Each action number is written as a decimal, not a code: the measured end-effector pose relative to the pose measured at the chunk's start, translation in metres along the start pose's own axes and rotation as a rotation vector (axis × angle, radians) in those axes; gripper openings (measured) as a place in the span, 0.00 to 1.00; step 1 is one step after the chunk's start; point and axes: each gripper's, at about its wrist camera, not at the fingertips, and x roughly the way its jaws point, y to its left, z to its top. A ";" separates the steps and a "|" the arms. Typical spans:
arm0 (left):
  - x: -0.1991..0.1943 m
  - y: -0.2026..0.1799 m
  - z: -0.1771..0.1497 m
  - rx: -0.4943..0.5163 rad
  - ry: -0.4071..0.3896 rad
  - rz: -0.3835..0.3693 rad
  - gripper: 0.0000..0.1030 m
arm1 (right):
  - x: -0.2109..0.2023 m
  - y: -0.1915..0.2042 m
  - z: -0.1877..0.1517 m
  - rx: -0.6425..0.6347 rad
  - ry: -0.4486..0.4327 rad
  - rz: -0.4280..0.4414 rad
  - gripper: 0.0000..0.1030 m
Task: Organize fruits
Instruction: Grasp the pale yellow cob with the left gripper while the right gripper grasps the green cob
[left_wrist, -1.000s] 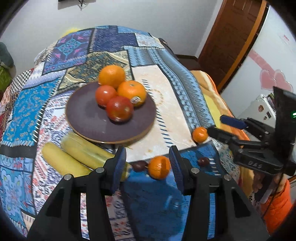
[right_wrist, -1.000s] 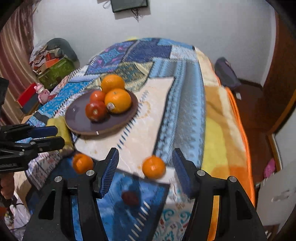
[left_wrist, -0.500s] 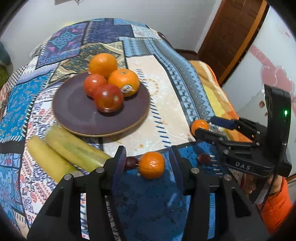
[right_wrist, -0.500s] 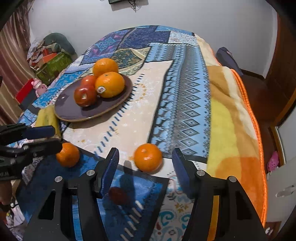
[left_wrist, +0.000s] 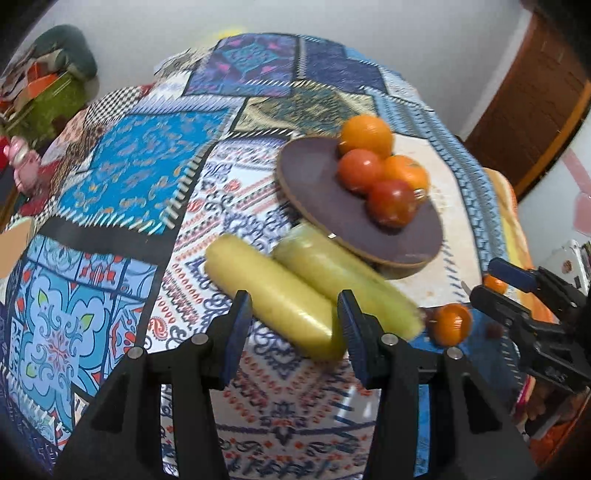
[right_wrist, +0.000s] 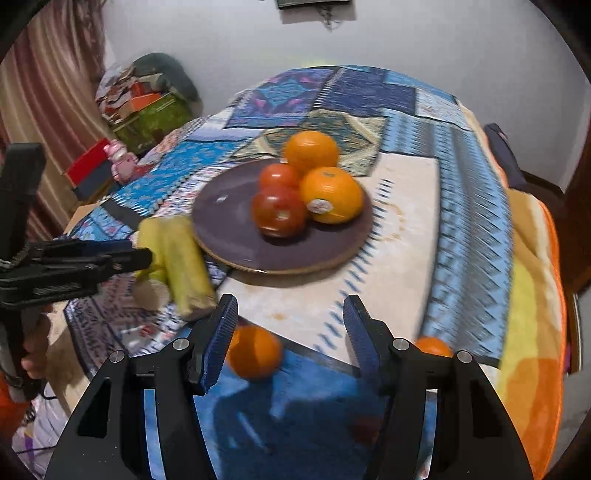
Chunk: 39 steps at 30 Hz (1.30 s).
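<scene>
A dark round plate (left_wrist: 325, 206) (right_wrist: 229, 206) holds two oranges (right_wrist: 331, 195) and two red tomatoes (right_wrist: 279, 216). Two yellow-green bananas (left_wrist: 280, 302) (right_wrist: 181, 254) lie beside the plate. My left gripper (left_wrist: 293, 321) is open, its jaws on either side of the nearer banana's end, not touching it. A small mandarin (left_wrist: 451, 324) (right_wrist: 254, 352) lies on the blue cloth patch. My right gripper (right_wrist: 290, 332) is open just above and right of that mandarin. A second mandarin (right_wrist: 433, 346) (left_wrist: 495, 284) shows behind my right finger.
The patchwork blanket (left_wrist: 122, 177) covers a bed-like surface that drops off at the orange edge (right_wrist: 535, 332) on the right. Boxes and a pink toy (right_wrist: 122, 158) sit on the floor at the left. A small dark fruit (left_wrist: 491, 328) lies near the mandarin.
My left gripper has swung left from the mandarin to the bananas. My right gripper has shifted left, from the right mandarin towards the other one. Both views are motion-blurred.
</scene>
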 end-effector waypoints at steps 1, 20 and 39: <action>0.002 0.000 0.000 -0.006 -0.002 -0.003 0.49 | 0.003 0.005 0.002 -0.009 0.001 0.006 0.54; 0.005 0.013 -0.004 -0.025 -0.001 0.011 0.54 | 0.041 0.047 0.018 -0.065 0.067 0.103 0.54; -0.005 0.037 -0.017 -0.015 0.023 0.004 0.34 | 0.066 0.070 0.019 -0.090 0.126 0.135 0.40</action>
